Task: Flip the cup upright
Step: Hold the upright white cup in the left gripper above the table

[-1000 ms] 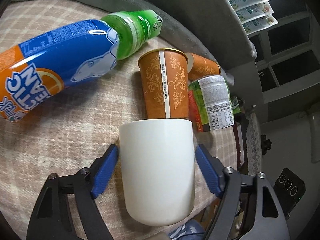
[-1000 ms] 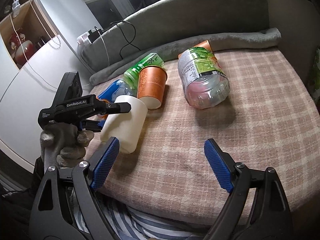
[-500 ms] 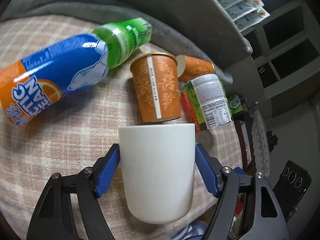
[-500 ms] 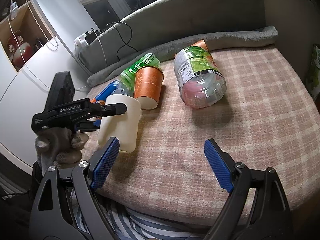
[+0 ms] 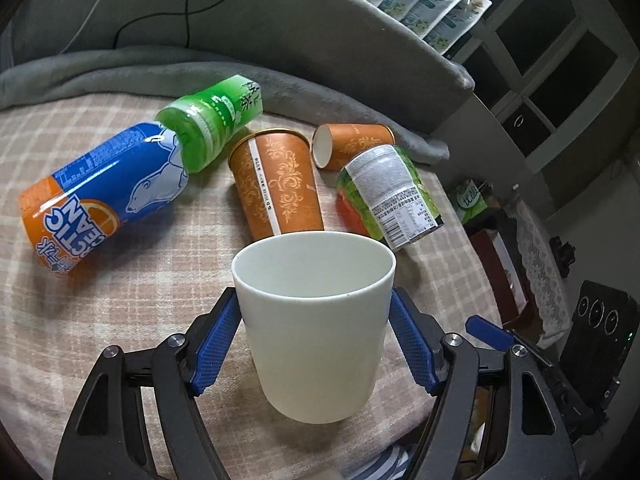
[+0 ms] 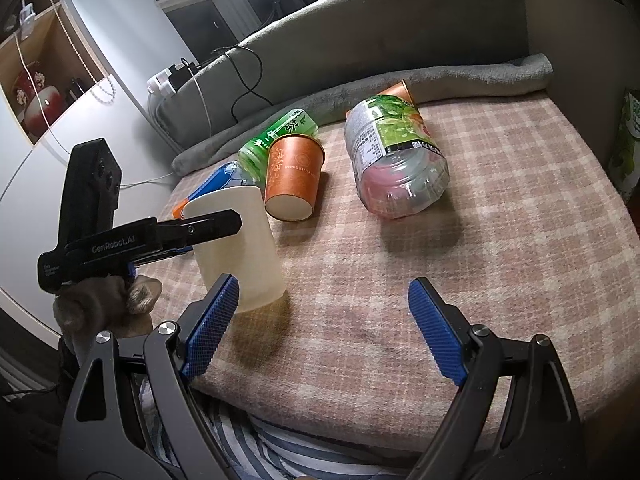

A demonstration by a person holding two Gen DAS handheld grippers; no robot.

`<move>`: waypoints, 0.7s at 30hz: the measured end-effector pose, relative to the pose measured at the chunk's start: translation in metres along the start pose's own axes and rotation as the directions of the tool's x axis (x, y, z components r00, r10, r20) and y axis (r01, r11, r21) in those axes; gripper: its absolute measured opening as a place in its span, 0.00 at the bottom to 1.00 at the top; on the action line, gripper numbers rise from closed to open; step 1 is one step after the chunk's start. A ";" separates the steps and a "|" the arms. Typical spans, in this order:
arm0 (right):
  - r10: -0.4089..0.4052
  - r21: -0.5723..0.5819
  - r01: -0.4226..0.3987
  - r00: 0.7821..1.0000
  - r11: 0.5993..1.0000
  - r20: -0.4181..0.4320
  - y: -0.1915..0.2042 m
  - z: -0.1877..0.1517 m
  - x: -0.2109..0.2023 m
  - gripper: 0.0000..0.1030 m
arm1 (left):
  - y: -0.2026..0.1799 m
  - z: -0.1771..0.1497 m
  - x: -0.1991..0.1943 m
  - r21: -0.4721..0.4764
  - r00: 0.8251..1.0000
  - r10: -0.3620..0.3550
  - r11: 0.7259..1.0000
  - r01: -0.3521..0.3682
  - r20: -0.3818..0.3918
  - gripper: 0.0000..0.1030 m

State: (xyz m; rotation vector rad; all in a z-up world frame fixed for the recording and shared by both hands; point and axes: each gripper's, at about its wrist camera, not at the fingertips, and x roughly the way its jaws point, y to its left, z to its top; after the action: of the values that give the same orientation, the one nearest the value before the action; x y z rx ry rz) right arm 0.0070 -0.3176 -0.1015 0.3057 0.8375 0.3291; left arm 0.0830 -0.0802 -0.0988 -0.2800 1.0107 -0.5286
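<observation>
My left claw (image 5: 314,344) is clamped on the white cup (image 5: 316,320), one blue pad (image 5: 214,346) pressed to each side of its wall. From this wrist the cup's open mouth faces toward twelve o'clock and slightly up, so I look into its pale inside. From my right wrist the same cup (image 6: 240,248) sits at nine o'clock, tilted, its lower end at or just above the checked blanket (image 6: 480,260); I cannot tell whether they touch. My left claw (image 6: 208,228) grips it from the side there.

My right claw (image 6: 324,328) holds nothing, its jaws spread wide over bare blanket near the front edge.

Beyond the white cup, at twelve o'clock in the left view, an orange paper cup (image 5: 276,188) lies on its side. At ten o'clock lies a blue-and-orange bottle (image 5: 104,196), with a green bottle (image 5: 212,128) just beyond it. At one o'clock lies a clear bottle with a green label (image 5: 388,192), and a second orange cup (image 5: 352,146) lies behind that, against the grey folded blanket (image 5: 120,72)
</observation>
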 end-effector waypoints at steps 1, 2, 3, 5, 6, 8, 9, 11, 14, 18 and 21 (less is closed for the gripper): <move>0.000 0.000 0.000 1.000 1.000 0.001 0.000 0.000 -0.001 0.87 | -0.001 -0.001 -0.001 0.008 1.000 0.004 1.000 -0.004 0.005 0.72; 0.001 0.000 -0.001 1.000 1.000 0.001 0.000 0.000 -0.001 0.87 | -0.003 -0.002 -0.001 0.017 1.000 0.008 1.000 -0.008 0.009 0.72; 0.002 0.002 -0.002 1.000 1.000 0.001 0.000 0.000 -0.001 0.87 | -0.005 -0.002 -0.002 0.027 1.000 0.012 1.000 -0.013 0.016 0.72; 0.001 0.003 -0.001 1.000 1.000 0.002 -0.001 0.000 -0.002 0.87 | -0.010 -0.003 -0.003 0.047 0.999 0.020 0.999 -0.022 0.028 0.72; 0.000 0.004 0.000 1.000 1.000 0.002 -0.001 0.001 -0.002 0.87 | -0.013 -0.004 -0.004 0.056 0.999 0.024 0.998 -0.026 0.033 0.72; 0.000 0.005 0.000 1.000 1.000 0.003 -0.001 0.001 -0.002 0.87 | -0.017 -0.005 -0.005 0.079 0.998 0.035 0.996 -0.038 0.048 0.72; 0.000 0.006 0.000 1.000 1.000 0.004 -0.001 0.001 -0.003 0.87 | -0.019 -0.006 -0.004 0.091 0.998 0.040 0.995 -0.045 0.056 0.72; -0.001 0.008 0.001 1.000 1.000 0.005 -0.002 0.001 -0.003 0.87 | -0.023 -0.007 -0.004 0.112 0.996 0.052 0.992 -0.059 0.068 0.72; -0.002 0.010 0.002 1.000 1.000 0.007 -0.003 0.001 -0.003 0.87 | -0.028 -0.009 0.000 0.148 0.993 0.079 0.985 -0.091 0.085 0.72; -0.002 0.011 0.002 1.000 1.000 0.008 -0.005 0.001 -0.004 0.87 | -0.035 -0.012 0.004 0.192 0.989 0.108 0.973 -0.127 0.105 0.72; -0.002 0.016 0.002 1.000 1.000 0.009 -0.007 0.001 -0.004 0.87 | -0.043 -0.015 0.006 0.229 0.984 0.130 0.961 -0.156 0.123 0.72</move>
State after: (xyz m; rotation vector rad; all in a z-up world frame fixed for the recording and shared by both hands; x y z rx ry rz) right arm 0.0061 -0.3258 -0.1006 0.3209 0.8319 0.3190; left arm 0.0604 -0.1189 -0.0911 -0.0205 0.8469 -0.4920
